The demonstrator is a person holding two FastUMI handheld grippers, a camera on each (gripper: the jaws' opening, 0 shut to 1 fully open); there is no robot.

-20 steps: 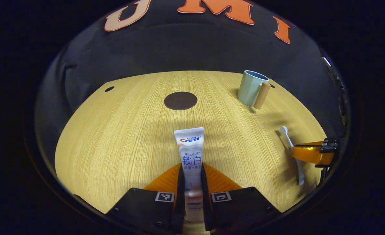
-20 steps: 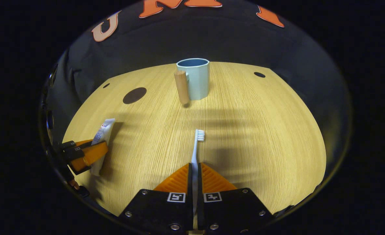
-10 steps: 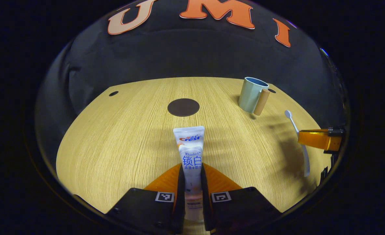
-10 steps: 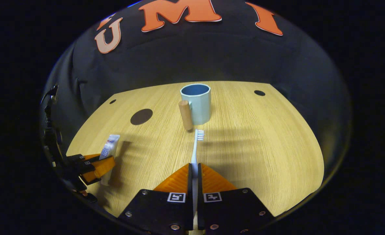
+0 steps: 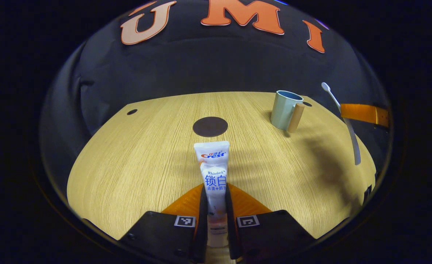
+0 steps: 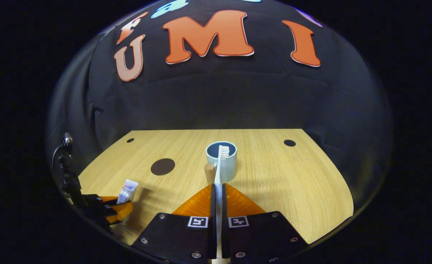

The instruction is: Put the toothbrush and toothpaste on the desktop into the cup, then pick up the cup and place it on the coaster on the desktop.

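Your right gripper (image 6: 217, 205) pinches the toothbrush (image 6: 219, 167), head lined up over the cup (image 6: 221, 161). Your left gripper (image 5: 214, 205) clamps the paste (image 5: 213, 165), just this side of the coaster (image 5: 210, 126), which sits left of the cup. Careful: the brush sits bristle-end forward, so let go off-centre and it could clip the rim and tip the cup.
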